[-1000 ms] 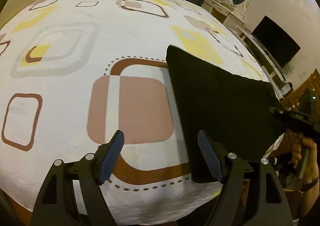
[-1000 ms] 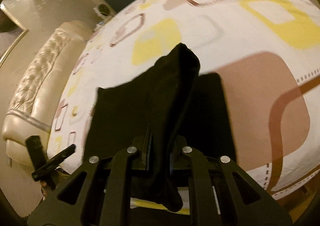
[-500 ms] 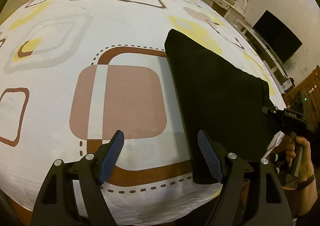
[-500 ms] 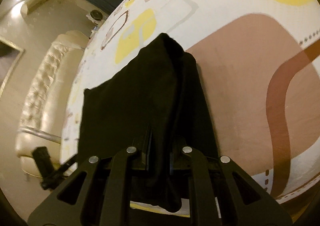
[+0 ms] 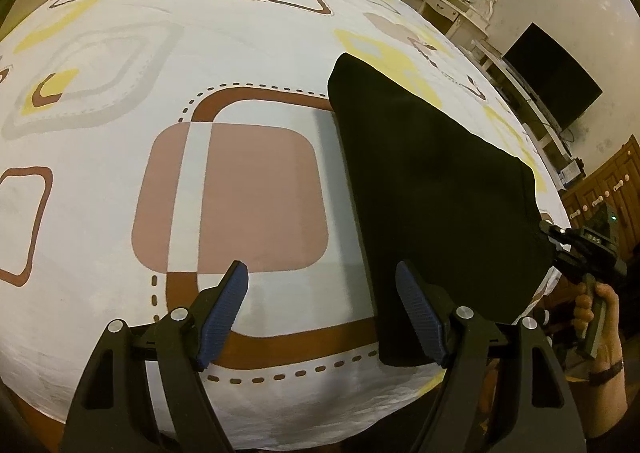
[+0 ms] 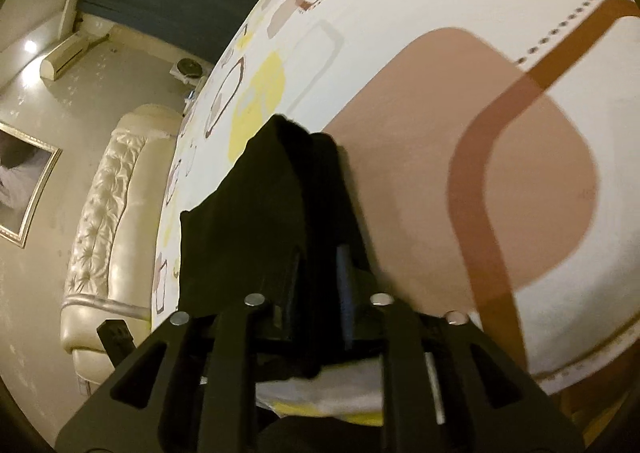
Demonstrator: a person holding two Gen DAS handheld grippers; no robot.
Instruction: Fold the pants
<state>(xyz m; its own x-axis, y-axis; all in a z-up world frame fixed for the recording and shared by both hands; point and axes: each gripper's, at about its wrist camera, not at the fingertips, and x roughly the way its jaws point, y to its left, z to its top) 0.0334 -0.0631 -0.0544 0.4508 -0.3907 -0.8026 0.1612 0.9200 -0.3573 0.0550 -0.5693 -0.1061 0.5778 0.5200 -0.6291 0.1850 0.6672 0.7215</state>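
On the bed [image 5: 120, 213], covered by a white sheet printed with brown, pink and yellow squares, the black pants [image 5: 432, 189] are laid folded near the front edge. The left gripper [image 5: 320, 313] is held wide apart above the sheet, nothing between its blue pads [image 5: 224, 309]; the right-hand pad is seen just beside the pants' edge. The right gripper [image 6: 316, 289] is positioned at the pants' near corner. Its jaws have just been opening, and a raised fold of the fabric remains between them, no longer pinched.
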